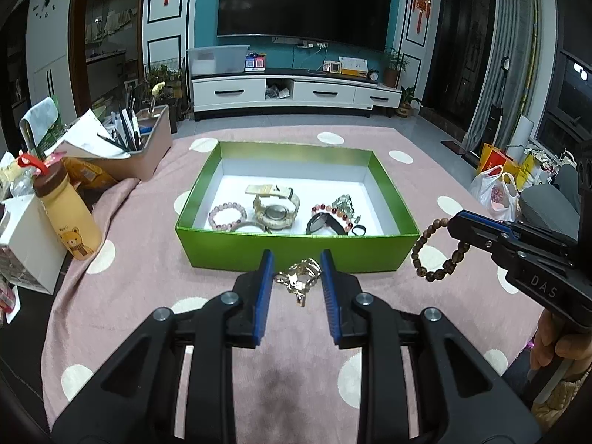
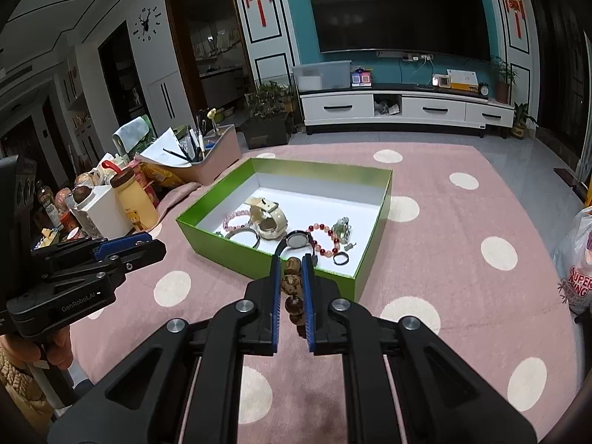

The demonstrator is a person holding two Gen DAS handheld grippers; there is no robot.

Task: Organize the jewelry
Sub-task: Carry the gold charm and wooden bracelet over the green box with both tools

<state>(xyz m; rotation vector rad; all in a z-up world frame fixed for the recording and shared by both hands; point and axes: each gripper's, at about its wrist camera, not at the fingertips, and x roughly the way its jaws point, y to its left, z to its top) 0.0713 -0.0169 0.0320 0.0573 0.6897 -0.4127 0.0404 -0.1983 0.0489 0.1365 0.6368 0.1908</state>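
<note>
Green box [image 1: 296, 249] sitting open on a pink, white-dotted cloth [image 1: 148, 288], white floor showing inside. Near the box's front wall, on the outside, left gripper [image 1: 297, 264] pinching a gold hair claw [image 1: 299, 280] between its blue pads [image 1: 263, 296], claw held clear of the cloth and hanging a little below the tips. To the right of the box's front right corner, right gripper [image 1: 453, 224] pressed onto a brown wooden bead bracelet [image 1: 438, 255], loop dangling beside that corner without touching the wall; from the right wrist view, same bracelet [image 2: 292, 288] clamped bead by bead between the pads [image 2: 309, 303], gripper [image 2: 291, 264] poised just at the box's [image 2: 236, 248] near edge. Inside the box: pink bead bracelet [image 1: 226, 214] toward the left front, cream watch [image 1: 274, 209] at the middle, black-strapped watch [image 1: 322, 223] right of it and overlapping a red bead bracelet [image 1: 333, 212], small dark ring [image 1: 357, 230] by the right front corner, greenish trinket [image 1: 346, 203] behind the red beads. Left of the box, well apart: yellow bear bottle [image 1: 68, 218], white carton [image 1: 27, 244], pink organizer [image 1: 148, 140] stuffed with pens and paper. Beyond the box's far wall, white TV cabinet [image 1: 296, 90] under a dark television [image 1: 303, 3].
</note>
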